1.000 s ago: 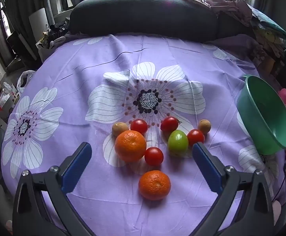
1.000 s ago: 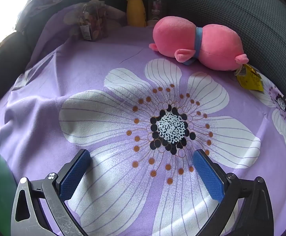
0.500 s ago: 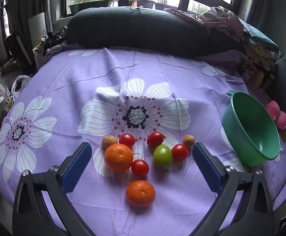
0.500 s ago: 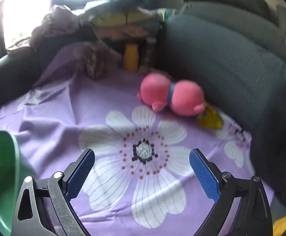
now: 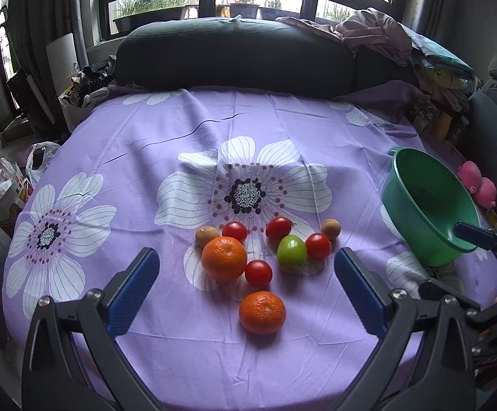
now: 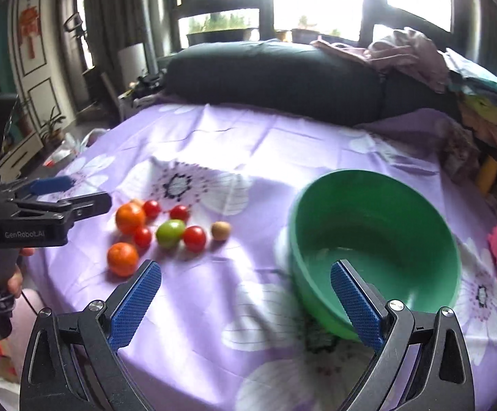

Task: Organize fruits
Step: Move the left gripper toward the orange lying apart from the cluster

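Observation:
Fruit lies in a cluster on the purple flowered cloth: two oranges (image 5: 224,258) (image 5: 262,312), several red tomatoes (image 5: 258,272), a green fruit (image 5: 291,254) and two small brown fruits (image 5: 330,228). An empty green bowl (image 5: 426,205) stands to their right, also in the right wrist view (image 6: 375,239). My left gripper (image 5: 246,291) is open and empty, just short of the near orange. My right gripper (image 6: 245,304) is open and empty, above the cloth between the fruit (image 6: 170,233) and the bowl's near rim.
A pink plush toy (image 5: 479,185) lies right of the bowl. A dark cushion (image 5: 234,54) backs the table, with clothes piled at the far right (image 5: 375,34). Bags (image 5: 12,185) sit on the floor at left. The table edge runs close below both grippers.
My left gripper has pulled back and up, so the fruit looks smaller. My right gripper has swung left from the plush toy to face the bowl and fruit.

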`<control>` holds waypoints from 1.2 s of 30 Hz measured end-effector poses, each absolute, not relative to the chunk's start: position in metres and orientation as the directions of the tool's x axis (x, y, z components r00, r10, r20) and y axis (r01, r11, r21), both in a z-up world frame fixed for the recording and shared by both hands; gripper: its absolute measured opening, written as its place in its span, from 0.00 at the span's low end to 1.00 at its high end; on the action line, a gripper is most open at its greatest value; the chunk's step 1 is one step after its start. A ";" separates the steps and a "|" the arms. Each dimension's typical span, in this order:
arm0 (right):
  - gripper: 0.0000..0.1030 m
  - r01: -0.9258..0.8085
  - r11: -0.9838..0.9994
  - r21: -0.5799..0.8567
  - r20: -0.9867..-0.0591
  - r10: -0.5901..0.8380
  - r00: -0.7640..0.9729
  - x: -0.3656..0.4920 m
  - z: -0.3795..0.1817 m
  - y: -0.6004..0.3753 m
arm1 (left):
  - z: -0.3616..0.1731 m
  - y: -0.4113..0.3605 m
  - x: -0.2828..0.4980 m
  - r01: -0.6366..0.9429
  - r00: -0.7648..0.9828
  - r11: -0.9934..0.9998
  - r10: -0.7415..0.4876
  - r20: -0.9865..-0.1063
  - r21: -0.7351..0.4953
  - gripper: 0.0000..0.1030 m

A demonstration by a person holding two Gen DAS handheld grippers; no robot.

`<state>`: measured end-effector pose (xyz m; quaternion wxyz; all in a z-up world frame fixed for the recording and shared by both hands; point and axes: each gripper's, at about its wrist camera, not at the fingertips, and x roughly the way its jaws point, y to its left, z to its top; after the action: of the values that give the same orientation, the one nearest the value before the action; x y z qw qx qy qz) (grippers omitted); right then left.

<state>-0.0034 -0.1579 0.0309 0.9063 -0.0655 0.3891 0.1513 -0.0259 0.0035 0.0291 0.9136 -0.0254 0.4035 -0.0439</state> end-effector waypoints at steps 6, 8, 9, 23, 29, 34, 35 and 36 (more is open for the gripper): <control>0.96 -0.323 0.946 0.012 -0.785 0.209 0.583 0.008 0.011 -0.118 | 0.020 0.016 -0.026 0.050 0.644 0.992 -0.121 -0.755 -0.116 0.99; 0.96 -0.310 0.951 0.006 -0.796 0.192 0.574 0.009 0.009 -0.114 | 0.016 0.019 -0.026 0.045 0.635 0.992 -0.119 -0.763 -0.117 0.99; 0.96 -0.305 0.952 0.004 -0.800 0.186 0.571 0.010 0.008 -0.113 | 0.015 0.020 -0.026 0.042 0.633 0.992 -0.116 -0.766 -0.115 0.99; 0.96 -0.273 0.961 -0.031 -0.803 0.139 0.580 0.015 0.007 -0.104 | 0.005 0.031 -0.025 0.061 0.612 0.986 -0.161 -0.775 -0.157 0.99; 0.96 -0.273 0.961 -0.035 -0.804 0.135 0.580 0.015 0.004 -0.102 | 0.005 0.029 -0.024 0.081 0.605 0.980 -0.192 -0.773 -0.179 0.99; 0.96 -0.272 0.962 -0.034 -0.804 0.136 0.579 0.015 0.003 -0.102 | 0.003 0.029 -0.021 0.096 0.579 0.963 -0.259 -0.773 -0.251 0.99; 0.96 -0.271 0.962 -0.034 -0.805 0.135 0.578 0.015 0.003 -0.102 | 0.002 0.028 -0.021 0.100 0.574 0.962 -0.266 -0.774 -0.256 0.99; 0.96 -0.271 0.962 -0.032 -0.805 0.136 0.578 0.014 0.001 -0.102 | 0.002 0.027 -0.020 0.103 0.571 0.962 -0.266 -0.777 -0.253 0.99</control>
<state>0.0138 -0.1023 0.0015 0.8849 -0.0762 0.4449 0.1151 -0.0202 0.0266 0.0016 0.8818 -0.0901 0.4510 -0.1045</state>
